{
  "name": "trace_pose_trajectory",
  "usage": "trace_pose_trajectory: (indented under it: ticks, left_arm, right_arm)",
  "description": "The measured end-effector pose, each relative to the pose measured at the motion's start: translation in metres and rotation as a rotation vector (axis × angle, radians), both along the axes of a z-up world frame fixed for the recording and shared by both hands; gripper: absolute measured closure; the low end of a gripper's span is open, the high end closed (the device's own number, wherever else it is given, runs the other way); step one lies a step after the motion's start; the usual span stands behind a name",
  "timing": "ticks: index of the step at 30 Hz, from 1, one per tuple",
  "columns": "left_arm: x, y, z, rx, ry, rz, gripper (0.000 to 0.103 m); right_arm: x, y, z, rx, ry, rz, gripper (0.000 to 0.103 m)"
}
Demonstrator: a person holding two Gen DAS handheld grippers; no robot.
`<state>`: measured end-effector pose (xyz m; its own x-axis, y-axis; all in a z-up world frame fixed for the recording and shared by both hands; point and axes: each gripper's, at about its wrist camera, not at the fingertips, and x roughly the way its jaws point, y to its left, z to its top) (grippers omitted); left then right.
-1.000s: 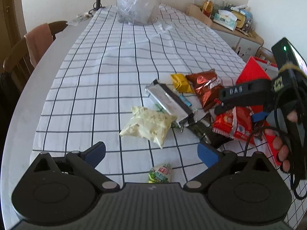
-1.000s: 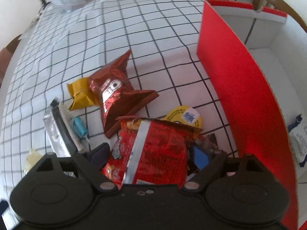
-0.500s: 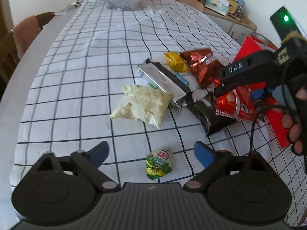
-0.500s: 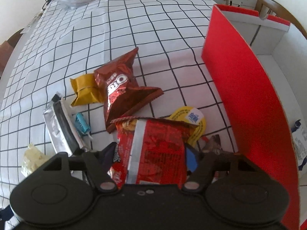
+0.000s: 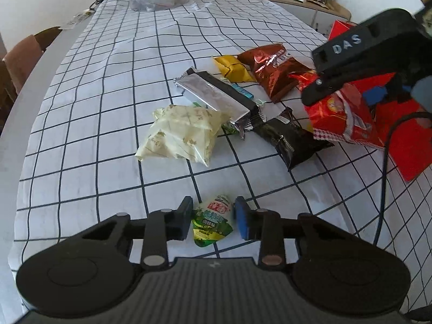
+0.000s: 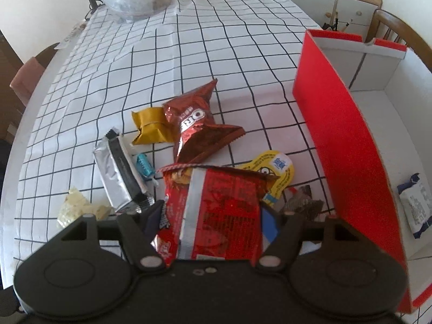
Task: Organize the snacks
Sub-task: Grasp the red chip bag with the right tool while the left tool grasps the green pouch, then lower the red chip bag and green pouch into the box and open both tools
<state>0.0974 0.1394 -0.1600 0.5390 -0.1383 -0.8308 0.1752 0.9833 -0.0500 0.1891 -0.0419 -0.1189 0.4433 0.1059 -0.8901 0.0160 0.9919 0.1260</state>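
Between the left gripper's blue pads lies a small green sachet, flat on the checked cloth; the fingers sit close on either side of it, but whether they actually pinch it I cannot tell. Ahead of those fingers: a pale yellow bag, then a silver pack leaning across a black packet. Further ahead and to the right, a gold wrapper touches a brown Oreo bag.

Right gripper: fingers clamped on a red bag, which is held up off the cloth, back seam facing the camera. Just beyond its fingertips, a yellow pouch pokes out from behind the bag; the Oreo bag lies ahead, the silver pack and a small teal candy ahead-left. Right of the fingers stands a red box, open on top, white inside, with one white-and-blue packet on its floor.
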Motion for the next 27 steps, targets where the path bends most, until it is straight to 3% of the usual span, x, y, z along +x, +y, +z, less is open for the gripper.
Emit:
trace_pose_trajectory:
  ticks: [12,18,27]
  left_arm:
    - [-0.009,0.002,0.022,-0.010,-0.018,0.066,0.071]
    - [-0.016,-0.002,0.052,-0.064,-0.027,0.106,0.071]
    - [-0.027,-0.039,0.099,-0.070,-0.080,0.105,0.071]
  right_arm:
    - [-0.031,-0.014,0.030,0.037,-0.045,0.042,0.032]
    - [-0.049,-0.029,0.060,0.050,-0.095,0.082,0.032]
    - [-0.068,-0.066,0.095,0.069,-0.152,0.105,0.032]
